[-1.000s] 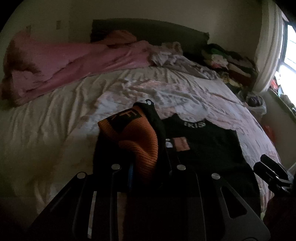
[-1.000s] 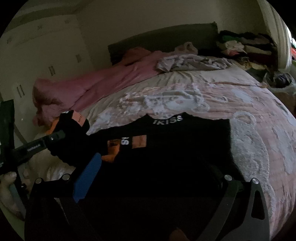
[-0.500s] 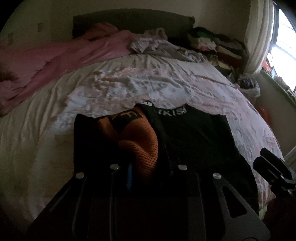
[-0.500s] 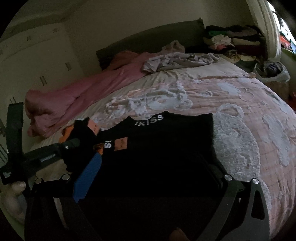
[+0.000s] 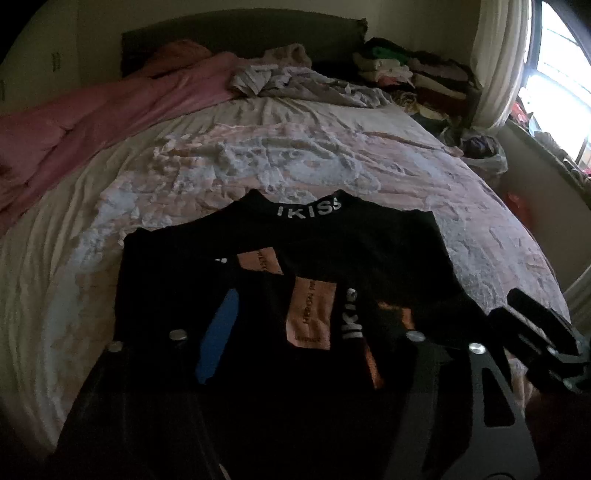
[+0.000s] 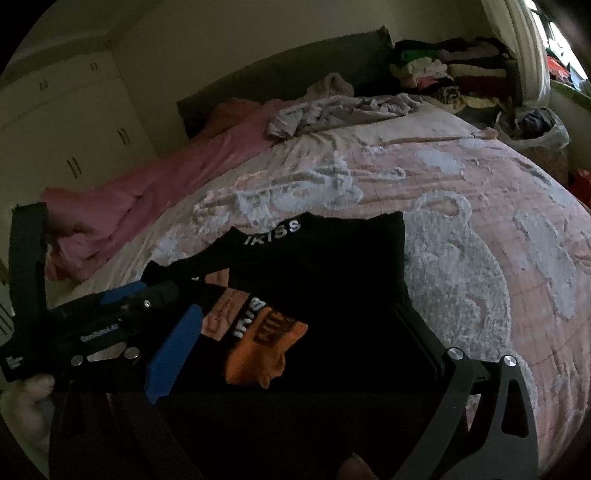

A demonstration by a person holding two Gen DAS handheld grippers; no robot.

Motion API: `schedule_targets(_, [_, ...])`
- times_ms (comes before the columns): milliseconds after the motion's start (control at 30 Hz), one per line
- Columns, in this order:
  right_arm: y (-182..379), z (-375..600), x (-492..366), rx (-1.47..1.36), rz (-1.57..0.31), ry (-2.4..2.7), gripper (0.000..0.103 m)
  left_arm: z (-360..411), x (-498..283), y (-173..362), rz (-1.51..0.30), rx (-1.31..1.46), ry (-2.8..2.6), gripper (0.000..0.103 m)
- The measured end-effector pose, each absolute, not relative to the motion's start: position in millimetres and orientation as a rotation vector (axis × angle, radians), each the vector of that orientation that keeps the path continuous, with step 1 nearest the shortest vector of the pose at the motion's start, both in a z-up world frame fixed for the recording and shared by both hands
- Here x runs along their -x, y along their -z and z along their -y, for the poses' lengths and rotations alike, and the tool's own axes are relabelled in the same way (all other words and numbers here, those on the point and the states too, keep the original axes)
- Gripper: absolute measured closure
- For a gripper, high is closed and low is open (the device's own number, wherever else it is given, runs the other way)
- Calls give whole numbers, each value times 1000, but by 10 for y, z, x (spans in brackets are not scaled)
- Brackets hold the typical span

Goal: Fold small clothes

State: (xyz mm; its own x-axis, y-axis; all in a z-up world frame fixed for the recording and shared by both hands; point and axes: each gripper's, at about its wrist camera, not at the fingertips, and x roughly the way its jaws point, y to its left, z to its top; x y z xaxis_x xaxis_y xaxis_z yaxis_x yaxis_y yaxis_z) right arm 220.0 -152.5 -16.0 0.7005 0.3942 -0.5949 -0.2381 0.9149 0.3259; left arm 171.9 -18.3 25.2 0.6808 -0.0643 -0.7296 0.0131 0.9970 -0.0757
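1. A plastic bag (image 6: 532, 136) stood off the bed's far corner at about two o'clock, with dark, bunched items inside that were too dim to name.
2. A stack of folded clothes (image 5: 413, 74) was piled beside the headboard (image 5: 240, 33) at one o'clock.
3. The bed (image 5: 332, 155) carried a pink-and-white textured cover, wrinkled across its middle.
4. A pink blanket (image 5: 92, 122) lay heaped along the bed's ten-o'clock side, with a crumpled grey garment (image 5: 306, 81) near the headboard at twelve.
5. White cupboard doors (image 6: 66, 122) lined the wall at ten o'clock in the right wrist view; a curtain (image 5: 495, 62) and bright window sat at two o'clock.
6. The black top (image 5: 369, 251) lay flat on the near part of the bed, collar toward twelve, white "IKISS" lettering on the collar.
7. Its sleeve, with an orange cuff (image 6: 262, 354) and an orange patch, was folded in across the body.
8. The left gripper (image 5: 291, 325) had its jaws opening above that folded sleeve, pads clear of the cloth.
9. The right gripper (image 6: 303, 339) stood wide, the dark cloth lying between its fingers; whether the pads pressed it could not be told.
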Motion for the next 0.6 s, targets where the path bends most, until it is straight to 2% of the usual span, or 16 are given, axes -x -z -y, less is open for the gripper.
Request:
schedule_targets(167, [282, 1390, -2233, -194, -758, -384, 5, 63, -1678, -290, -784, 50, -15, 40])
schedule_targets(233, [366, 1323, -2267, -187, -791, -390, 5, -6, -1671, -297, -775, 47, -42, 34])
schedule_targets(433, [689, 1113, -2393, -190, -887, -403, 8, -256, -1644, -253, -766, 52, -112, 33])
schedule_targets(467, [729, 1089, -2418, -189, -899, -399, 12, -283, -1639, -240, -768, 54, -116, 33])
schedule_targets(500, [781, 1051, -2456, -186, -913, -399, 24, -305, -1635, -228, -769, 54, -120, 33])
schedule_targets(533, [816, 1026, -2482, -189, -919, -405, 31, -319, -1632, -219, -769, 53, -125, 33])
schedule_targets(567, [849, 997, -2512, -191, -926, -412, 33, -330, -1620, -208, -770, 51, -127, 33])
schedule_targets(600, [881, 967, -2543, -191, -930, -416, 45, -343, -1618, -202, -770, 50, -128, 33])
